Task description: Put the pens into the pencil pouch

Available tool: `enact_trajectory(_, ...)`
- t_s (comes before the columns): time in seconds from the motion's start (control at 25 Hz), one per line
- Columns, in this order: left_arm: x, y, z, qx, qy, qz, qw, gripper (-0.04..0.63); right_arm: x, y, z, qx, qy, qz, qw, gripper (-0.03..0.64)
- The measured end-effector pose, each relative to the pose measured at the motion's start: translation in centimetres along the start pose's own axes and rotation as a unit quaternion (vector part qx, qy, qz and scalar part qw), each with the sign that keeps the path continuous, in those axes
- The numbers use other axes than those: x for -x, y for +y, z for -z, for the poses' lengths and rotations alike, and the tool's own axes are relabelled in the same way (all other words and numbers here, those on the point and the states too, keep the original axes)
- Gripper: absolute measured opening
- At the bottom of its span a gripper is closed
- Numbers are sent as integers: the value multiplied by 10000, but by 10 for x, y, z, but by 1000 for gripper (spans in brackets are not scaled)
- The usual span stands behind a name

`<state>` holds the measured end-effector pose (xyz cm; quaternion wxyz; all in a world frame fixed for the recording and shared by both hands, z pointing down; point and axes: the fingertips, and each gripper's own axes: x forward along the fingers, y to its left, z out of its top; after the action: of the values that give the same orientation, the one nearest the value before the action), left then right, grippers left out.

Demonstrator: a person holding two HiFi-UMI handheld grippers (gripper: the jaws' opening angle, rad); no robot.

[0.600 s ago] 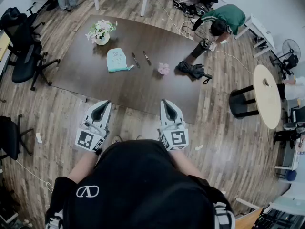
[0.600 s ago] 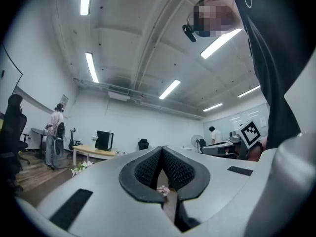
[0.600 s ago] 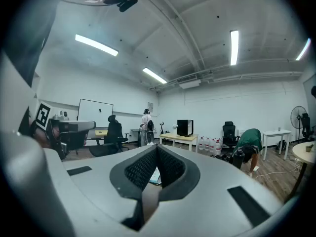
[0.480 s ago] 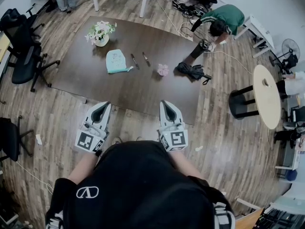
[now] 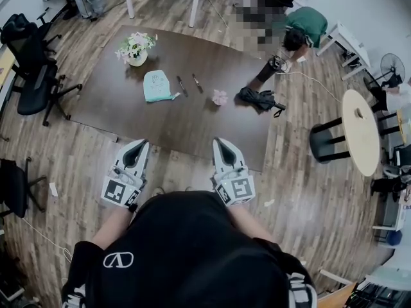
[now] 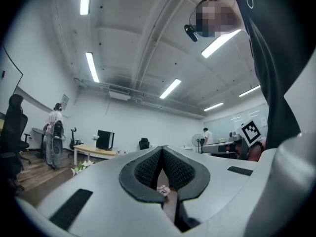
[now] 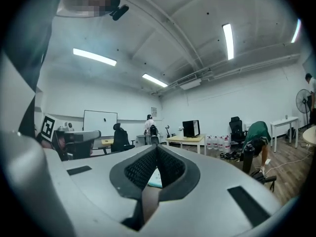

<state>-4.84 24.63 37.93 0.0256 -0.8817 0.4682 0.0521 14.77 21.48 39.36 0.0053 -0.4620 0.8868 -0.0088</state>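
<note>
On the dark brown table [image 5: 192, 124] lies a mint-green pencil pouch [image 5: 156, 85], with two dark pens [image 5: 182, 85] [image 5: 198, 83] just right of it. My left gripper [image 5: 135, 147] and right gripper [image 5: 220, 146] are held side by side in front of my chest, over the floor short of the table's near edge. Both are shut with nothing between their jaws. A sliver of the pouch [image 7: 154, 178] shows through the right jaws in the right gripper view. In the left gripper view the left gripper [image 6: 162, 149] points level at the room.
A flower vase [image 5: 137, 45] stands at the table's far left. A small pink thing [image 5: 220, 96] and a folded black umbrella [image 5: 261, 97] lie at its right. Black office chairs [image 5: 32, 76] stand left, a round stool table [image 5: 359, 129] right. A person in green [image 5: 302, 29] bends beyond the table.
The table and everything on it sit slightly farther down the head view. Both grippers have drifted a little lower in the picture, still shut.
</note>
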Motion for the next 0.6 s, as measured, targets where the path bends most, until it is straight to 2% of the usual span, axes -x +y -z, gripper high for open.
enact_trajectory(0.12,-5,-2,3,-32,32,-39,10000,5,3,-6,2,23,-24,4,10000,-2)
enact_trajectory(0.28,-11,-6,10,-102,140,-198,9997,4,5,-22,13,-190,-20,-22,9998,-2)
enact_trajectory(0.6,-26,2,11,-237,320,-642,9971,5,-12,-39,17,-442,-249,-379,9980,-2)
